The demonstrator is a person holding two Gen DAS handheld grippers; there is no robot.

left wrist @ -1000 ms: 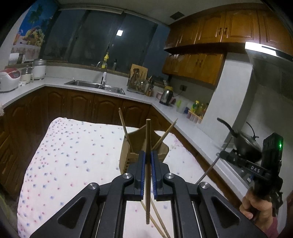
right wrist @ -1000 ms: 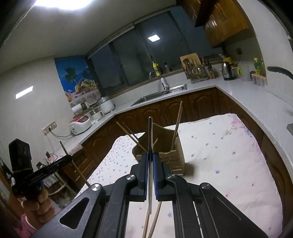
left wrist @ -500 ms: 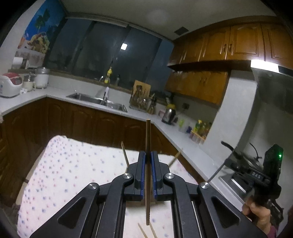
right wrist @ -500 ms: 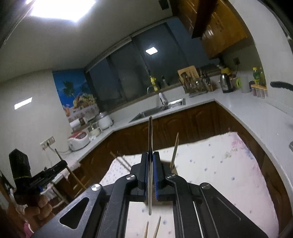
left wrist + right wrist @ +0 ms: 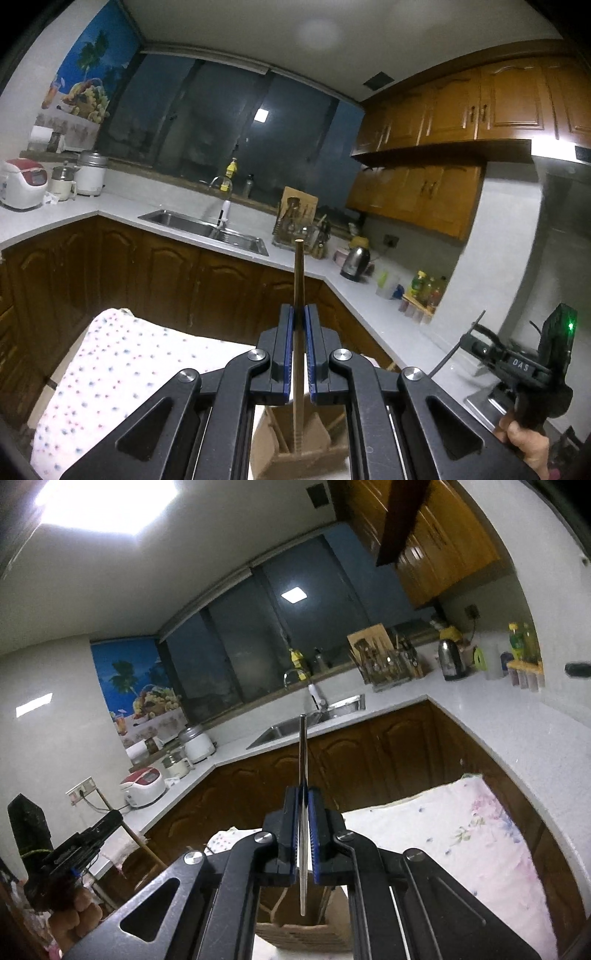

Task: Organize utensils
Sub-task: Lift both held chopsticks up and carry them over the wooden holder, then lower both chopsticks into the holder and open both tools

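Observation:
My left gripper (image 5: 299, 311) is shut on a wooden chopstick (image 5: 298, 280) held upright. Its lower end hangs over the brown utensil holder (image 5: 269, 458) just below the jaws. Other chopsticks (image 5: 337, 424) lean inside the holder. My right gripper (image 5: 303, 792) is shut on a thin metal chopstick (image 5: 303, 753), also upright, its tip above the same holder (image 5: 295, 936). Each gripper shows in the other's view: the right gripper (image 5: 480, 334) at the far right, the left gripper (image 5: 110, 821) at the far left.
The holder stands on a table with a dotted cloth (image 5: 110, 373). Dark wooden cabinets and a white counter (image 5: 325, 275) ring the table, with a sink (image 5: 207, 229), a kettle (image 5: 354, 262) and rice cookers (image 5: 22, 182). A person's hand (image 5: 524, 443) holds the right gripper.
Both grippers have closed in on the holder, which slid from ahead of the fingers to right under them. Both views now look higher into the kitchen. Both grips are unchanged.

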